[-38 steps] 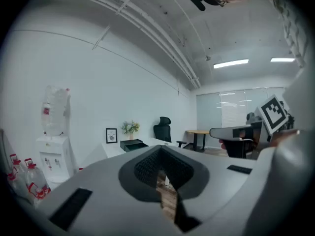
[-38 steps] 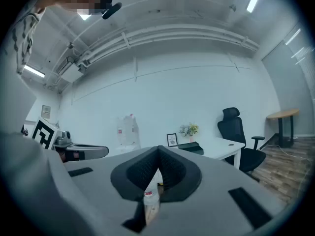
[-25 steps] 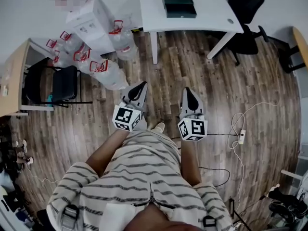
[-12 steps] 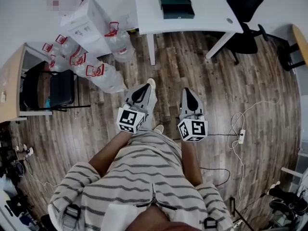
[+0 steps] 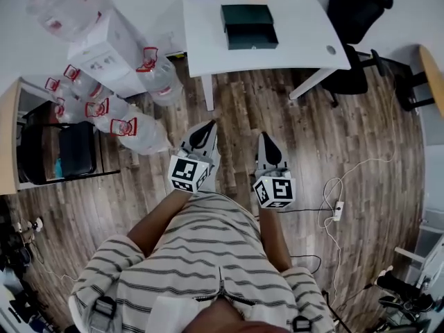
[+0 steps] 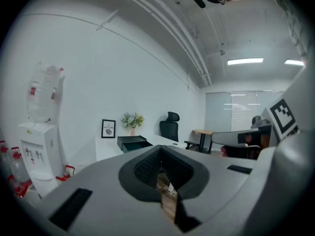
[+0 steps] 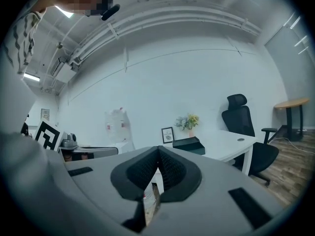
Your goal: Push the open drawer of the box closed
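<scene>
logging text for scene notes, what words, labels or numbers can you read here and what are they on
"NATURE": on the framed print standing at the back of the white desk; the smaller line above it is too small to read.
Water dispenser: its front labels are too blurred to read.
Water bottles: red labels, unreadable.

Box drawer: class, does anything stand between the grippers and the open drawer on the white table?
Nothing visible does. Only bare floor separates the left gripper and right gripper from the table, which is bare in front of the drawer.
</scene>
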Demonstrator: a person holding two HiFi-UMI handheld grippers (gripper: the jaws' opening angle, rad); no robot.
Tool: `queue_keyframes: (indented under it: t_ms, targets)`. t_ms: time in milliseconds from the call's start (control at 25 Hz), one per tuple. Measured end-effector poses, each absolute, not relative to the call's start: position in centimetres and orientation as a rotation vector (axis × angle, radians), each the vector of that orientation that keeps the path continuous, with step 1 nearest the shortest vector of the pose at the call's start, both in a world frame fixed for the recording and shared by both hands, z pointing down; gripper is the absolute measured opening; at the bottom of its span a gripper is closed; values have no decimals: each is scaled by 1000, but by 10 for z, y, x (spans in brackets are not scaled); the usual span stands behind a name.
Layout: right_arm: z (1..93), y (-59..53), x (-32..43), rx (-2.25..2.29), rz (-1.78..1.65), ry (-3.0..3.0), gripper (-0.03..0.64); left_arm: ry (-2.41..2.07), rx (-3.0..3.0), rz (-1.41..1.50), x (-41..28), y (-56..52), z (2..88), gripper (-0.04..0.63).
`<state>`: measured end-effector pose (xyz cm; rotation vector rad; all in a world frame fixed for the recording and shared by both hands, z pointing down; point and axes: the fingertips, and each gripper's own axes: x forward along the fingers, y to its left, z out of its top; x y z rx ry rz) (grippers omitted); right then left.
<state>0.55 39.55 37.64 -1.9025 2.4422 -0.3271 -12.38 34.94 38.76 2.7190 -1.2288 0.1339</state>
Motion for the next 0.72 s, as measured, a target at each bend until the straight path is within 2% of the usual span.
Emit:
queue_keyframes:
  t_ms: [400,720]
  targets:
    - [354,227,18,-1982,-382,2403,11,-1173,2732,147,-108,178,358,0]
    - [357,143,18,-2040,-427,2377,11,-1094,2722,177,-102,95,364,0]
